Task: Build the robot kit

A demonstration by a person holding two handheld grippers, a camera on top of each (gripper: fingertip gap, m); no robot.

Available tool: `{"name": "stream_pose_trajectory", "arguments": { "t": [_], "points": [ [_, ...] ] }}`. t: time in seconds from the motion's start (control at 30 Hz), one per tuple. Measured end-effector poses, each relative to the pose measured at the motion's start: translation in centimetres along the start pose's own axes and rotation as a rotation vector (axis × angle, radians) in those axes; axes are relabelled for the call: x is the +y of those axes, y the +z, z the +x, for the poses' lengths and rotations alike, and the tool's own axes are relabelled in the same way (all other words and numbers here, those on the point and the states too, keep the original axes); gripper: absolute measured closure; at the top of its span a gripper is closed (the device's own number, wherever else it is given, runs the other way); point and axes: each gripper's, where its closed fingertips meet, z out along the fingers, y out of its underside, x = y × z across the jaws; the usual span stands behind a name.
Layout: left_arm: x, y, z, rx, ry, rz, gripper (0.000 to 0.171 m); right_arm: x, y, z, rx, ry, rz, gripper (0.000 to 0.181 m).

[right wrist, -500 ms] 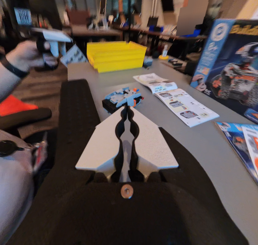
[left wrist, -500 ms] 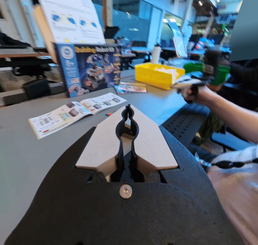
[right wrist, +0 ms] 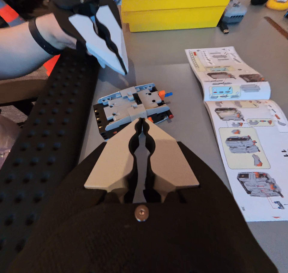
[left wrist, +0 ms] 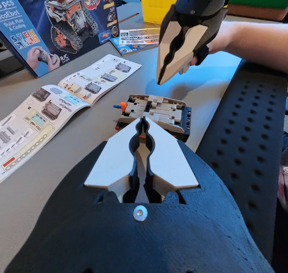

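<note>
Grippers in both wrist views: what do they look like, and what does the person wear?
Both match: the left gripper and right gripper each have a textured black body, a silver screw at its centre, and two pale grey wedge-shaped fingers with wavy black inner edges. A black wristband sits on the left wrist.

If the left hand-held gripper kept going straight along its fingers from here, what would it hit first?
Most likely the grey and black brick assembly on the table: the shut left hand-held gripper points at its near edge. The gap between tips and assembly is hard to judge.
</note>
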Motion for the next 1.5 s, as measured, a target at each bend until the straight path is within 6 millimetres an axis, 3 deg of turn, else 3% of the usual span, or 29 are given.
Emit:
{"name": "stream_pose_trajectory", "arguments": {
  "t": [0.2,0.43,0.6,1.03,1.2,1.5],
  "points": [
    [0.9,0.3,0.5,0.088,0.054,-0.099,0.171,0.8,1.3,-0.3,0.004,-0.11,-0.076,0.181],
    [1.9,1.0,0.1,0.07,0.096,-0.155,0.171,1.0,1.7,0.3,0.029,-0.14,-0.099,0.181],
    [1.6,1.1,0.1,0.081,0.084,-0.144,0.171,0.0,1.5,0.3,0.034,-0.146,-0.064,0.181],
    [1.6,1.6,0.0,0.049,0.107,-0.134,0.171,0.3,2.0,0.0,0.031,-0.146,-0.067,0.181],
    [0.5,0.9,-0.5,0.049,0.074,-0.084,0.171,0.6,1.9,0.6,0.065,-0.152,-0.076,0.181],
    [1.6,1.4,-0.2,0.046,0.098,-0.129,0.171,0.2,1.9,0.4,0.052,-0.15,-0.055,0.181]
  ]
}}
